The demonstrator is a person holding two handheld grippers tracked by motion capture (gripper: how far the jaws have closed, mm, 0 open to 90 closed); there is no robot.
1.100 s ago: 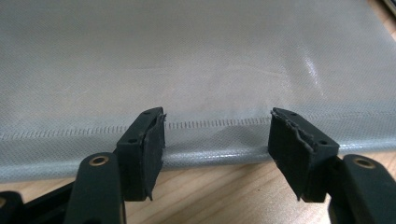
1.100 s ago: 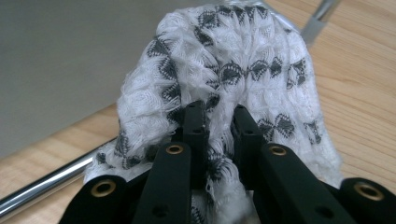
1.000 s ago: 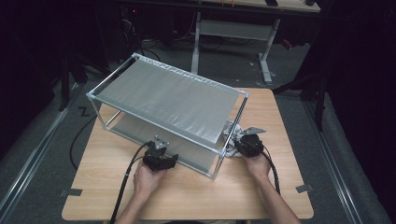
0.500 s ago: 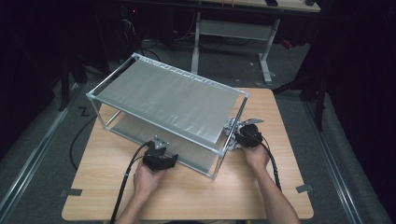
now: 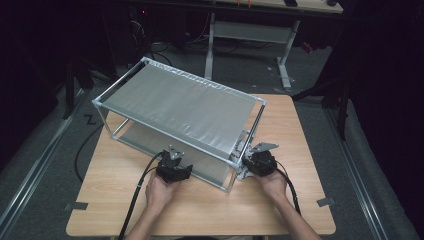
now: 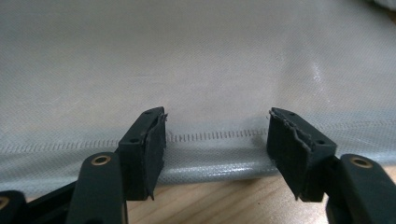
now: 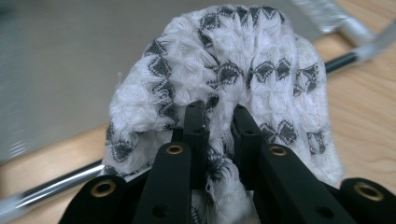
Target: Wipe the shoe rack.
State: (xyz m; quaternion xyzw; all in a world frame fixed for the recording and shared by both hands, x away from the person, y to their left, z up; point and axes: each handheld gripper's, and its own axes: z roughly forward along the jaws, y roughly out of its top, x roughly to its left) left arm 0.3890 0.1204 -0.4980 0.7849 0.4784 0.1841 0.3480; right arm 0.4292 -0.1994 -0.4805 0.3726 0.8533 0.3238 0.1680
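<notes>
The cloth [image 7: 224,84] is soft, light and limp, so it droops over my right gripper [image 7: 219,140], whose jaws are clamped on a bunched fold; hold a thick gather, not a frayed edge. It sits at the near right corner of the rack [image 5: 175,105]; my left gripper [image 6: 217,144] rests open before the lower mesh shelf [image 6: 196,60]. Since a second ago, my right gripper has shifted inward toward the corner post; the left has stayed put.

Wooden table [image 5: 300,210], grey floor [image 5: 45,165], background desk frame [image 5: 250,30].
</notes>
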